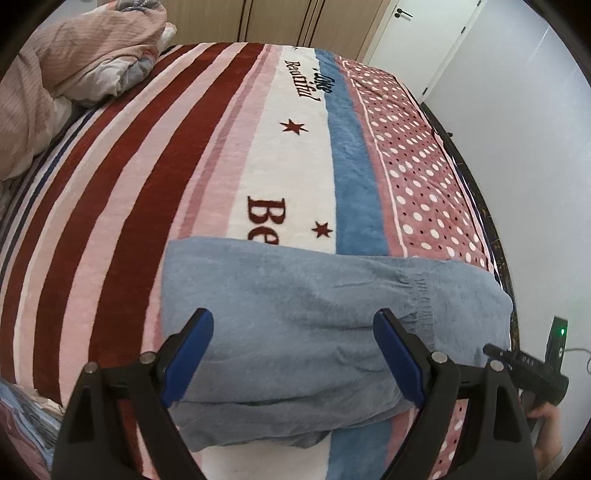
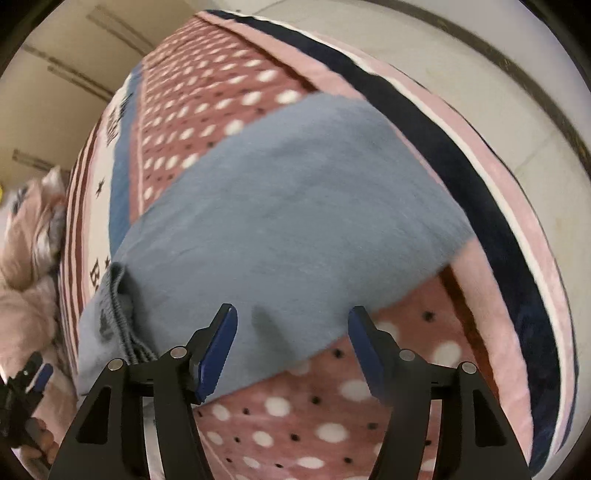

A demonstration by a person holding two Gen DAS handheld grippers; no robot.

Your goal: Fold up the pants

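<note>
A fleecy bed blanket [image 1: 155,177] with dark red and pink stripes, a white band with dark lettering and stars, a blue band and a pink polka-dot border covers the bed. A crumpled pink quilt [image 1: 55,74] lies at its far left corner. Behind stand beige wooden wardrobe doors [image 1: 295,18] and a white door [image 1: 436,33].

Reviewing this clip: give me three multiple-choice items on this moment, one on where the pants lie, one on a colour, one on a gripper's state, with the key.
1. Where do the pants lie?
A. on the floor
B. on the patterned blanket covering the bed
C. hanging on the door

2. What colour are the pants?
A. light blue
B. black
C. yellow

3. How does the left gripper stand?
A. shut on the pants
B. shut on the blanket
C. open, with nothing clamped between its fingers

Key: 1 B, the folded cloth rests flat on the striped and dotted blanket; 2 A, the fabric is pale blue in both wrist views; 3 C, the blue pads stand wide apart above the pants without pressing on them.
</note>
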